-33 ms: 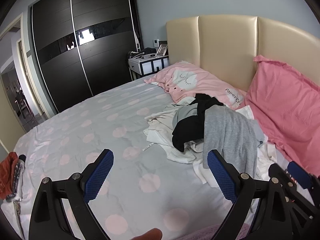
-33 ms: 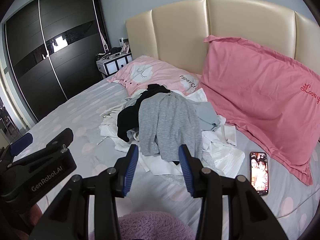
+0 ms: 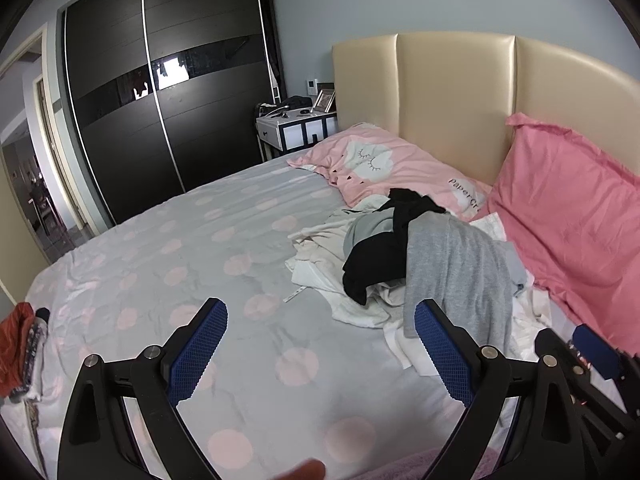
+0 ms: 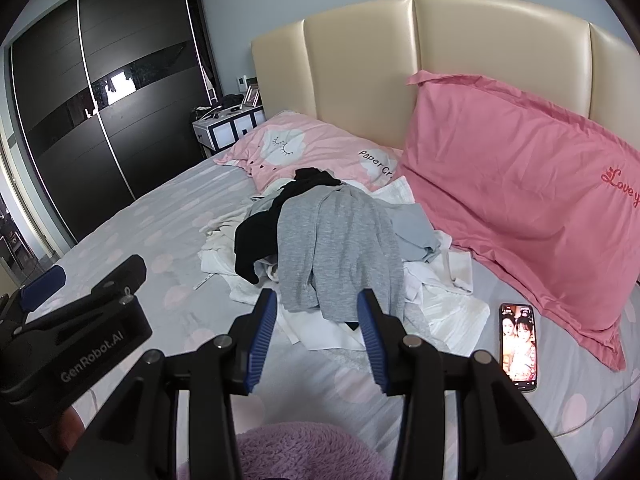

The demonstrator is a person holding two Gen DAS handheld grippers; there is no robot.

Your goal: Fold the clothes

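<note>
A pile of clothes lies on the bed near the pillows: a grey top (image 3: 456, 276) (image 4: 340, 248) on top, a black garment (image 3: 380, 252) (image 4: 260, 236), a light blue piece (image 4: 416, 232) and white pieces (image 3: 320, 256) (image 4: 440, 304) beneath. My left gripper (image 3: 320, 344) is open and empty, above the sheet to the left of the pile. My right gripper (image 4: 316, 332) is open and empty, just short of the grey top's near hem. The left gripper also shows in the right wrist view (image 4: 80, 320).
The bed has a grey sheet with pink dots (image 3: 180, 248). Two pink pillows (image 3: 400, 168) (image 4: 520, 200) lean by the cream headboard (image 4: 440, 60). A lit phone (image 4: 518, 346) lies right of the pile. Folded red cloth (image 3: 16, 344) sits at the bed's left edge. A black wardrobe (image 3: 160, 100) and nightstand (image 3: 296, 128) stand behind.
</note>
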